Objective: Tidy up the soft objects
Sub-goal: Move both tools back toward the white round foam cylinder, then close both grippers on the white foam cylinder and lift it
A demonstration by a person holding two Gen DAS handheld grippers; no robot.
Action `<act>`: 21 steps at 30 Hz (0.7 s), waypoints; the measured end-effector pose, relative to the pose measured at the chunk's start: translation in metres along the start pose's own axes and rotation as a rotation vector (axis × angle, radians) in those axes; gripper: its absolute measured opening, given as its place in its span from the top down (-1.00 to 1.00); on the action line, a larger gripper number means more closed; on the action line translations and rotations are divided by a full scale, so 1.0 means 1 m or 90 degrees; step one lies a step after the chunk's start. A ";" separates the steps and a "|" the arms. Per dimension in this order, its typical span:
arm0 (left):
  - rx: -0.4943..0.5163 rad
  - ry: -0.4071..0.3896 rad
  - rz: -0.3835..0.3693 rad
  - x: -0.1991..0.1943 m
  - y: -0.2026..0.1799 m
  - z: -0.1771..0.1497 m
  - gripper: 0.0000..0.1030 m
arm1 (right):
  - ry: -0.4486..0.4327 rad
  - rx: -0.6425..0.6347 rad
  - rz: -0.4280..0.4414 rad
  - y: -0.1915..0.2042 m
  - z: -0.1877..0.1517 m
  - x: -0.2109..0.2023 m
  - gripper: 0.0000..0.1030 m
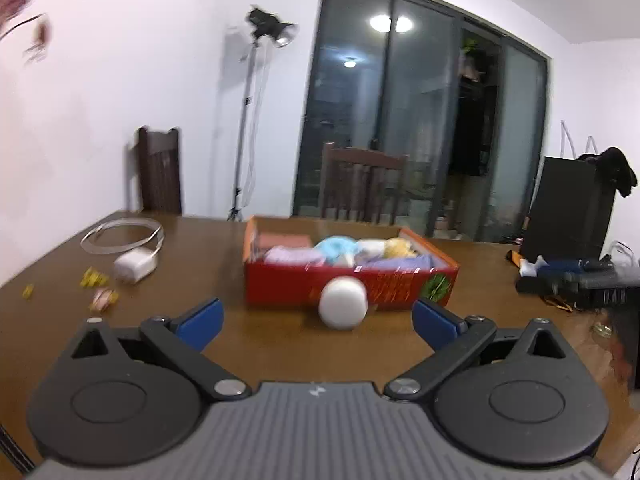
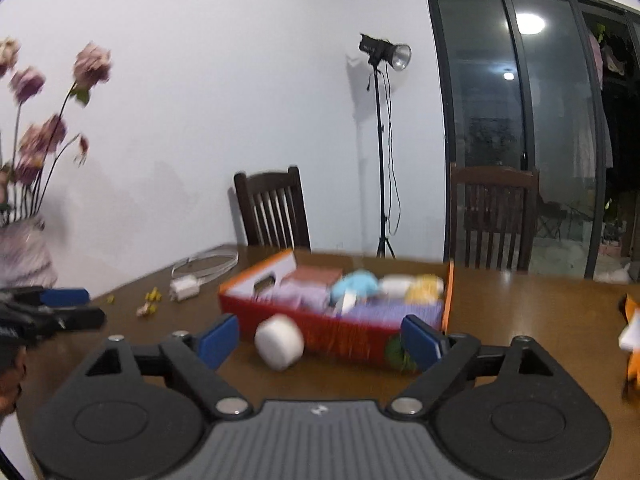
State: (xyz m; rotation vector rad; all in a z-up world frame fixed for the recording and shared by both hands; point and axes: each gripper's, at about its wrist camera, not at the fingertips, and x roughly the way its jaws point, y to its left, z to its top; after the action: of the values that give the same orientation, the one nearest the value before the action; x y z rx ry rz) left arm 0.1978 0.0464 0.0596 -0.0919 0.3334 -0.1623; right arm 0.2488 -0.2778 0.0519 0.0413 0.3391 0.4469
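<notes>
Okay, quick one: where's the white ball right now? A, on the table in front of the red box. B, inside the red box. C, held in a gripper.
A: the white ball lies on the table just before the red box, outside it, with both grippers open.

Red cardboard box (image 1: 348,284), open-topped, mid-frame on brown table (image 1: 200,240); packed with soft items (image 1: 340,250) in lilac, pale blue, white, yellow and pink. White soft ball (image 1: 343,302) outside, lower centre, just before box's front wall, resting on tabletop; blurred.
</notes>
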 end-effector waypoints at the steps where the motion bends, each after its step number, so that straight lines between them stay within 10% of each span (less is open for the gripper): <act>1: -0.007 0.006 0.010 -0.005 0.000 -0.006 -0.99 | 0.015 0.011 -0.005 0.001 -0.012 -0.001 -0.72; 21: 0.014 0.036 -0.024 0.045 0.000 -0.006 -0.99 | 0.073 0.041 -0.001 0.011 -0.036 0.030 -0.69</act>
State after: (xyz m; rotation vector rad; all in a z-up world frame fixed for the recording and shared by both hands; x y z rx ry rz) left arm 0.2375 0.0377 0.0393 -0.0727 0.3864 -0.2068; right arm 0.2579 -0.2561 0.0093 0.0784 0.4665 0.4385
